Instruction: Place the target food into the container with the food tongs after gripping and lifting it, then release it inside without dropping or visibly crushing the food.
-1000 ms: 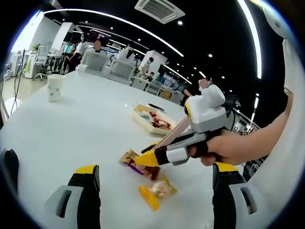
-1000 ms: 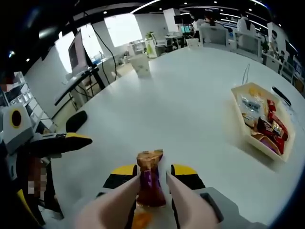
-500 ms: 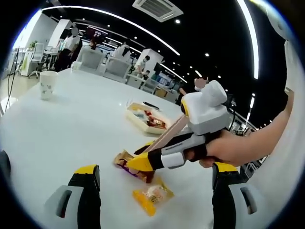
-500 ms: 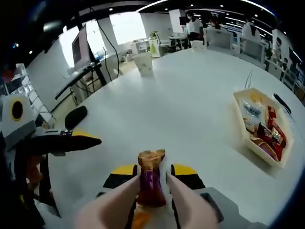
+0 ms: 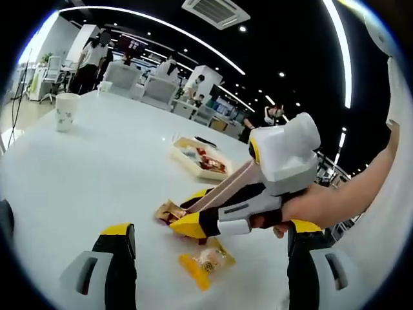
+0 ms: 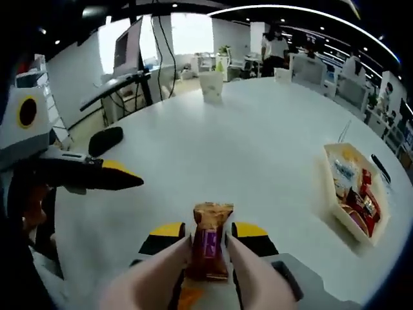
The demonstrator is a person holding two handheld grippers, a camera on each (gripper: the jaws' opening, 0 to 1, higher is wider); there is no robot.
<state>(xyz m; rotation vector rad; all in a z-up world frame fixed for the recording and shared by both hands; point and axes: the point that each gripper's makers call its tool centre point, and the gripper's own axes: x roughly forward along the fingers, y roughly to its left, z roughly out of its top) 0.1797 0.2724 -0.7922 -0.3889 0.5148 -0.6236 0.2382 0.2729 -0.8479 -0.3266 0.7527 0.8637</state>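
Observation:
A brown and purple snack packet (image 6: 209, 240) is pinched between the pale arms of the food tongs (image 6: 171, 263). My right gripper (image 6: 208, 230) is shut on those tongs. In the left gripper view the right gripper (image 5: 187, 219) comes in from the right, held by a hand, with the snack packet (image 5: 169, 212) at the tong tips, low over the white table (image 5: 97, 174). Whether the packet touches the table I cannot tell. The cream container (image 5: 197, 161) (image 6: 352, 200) with several packets stands farther off. My left gripper (image 5: 211, 227) (image 6: 126, 181) stands open, holding nothing.
A yellow snack packet (image 5: 206, 261) (image 6: 190, 297) lies on the table just under the right gripper. A paper cup (image 5: 64, 111) (image 6: 210, 84) stands far across the table. A black pen (image 6: 381, 169) lies beyond the container. Desks, chairs and people fill the background.
Both views have shifted with the hands. The right gripper has tilted up a little, still pinching the packet in the tongs. The left gripper now sits closer in the right gripper view.

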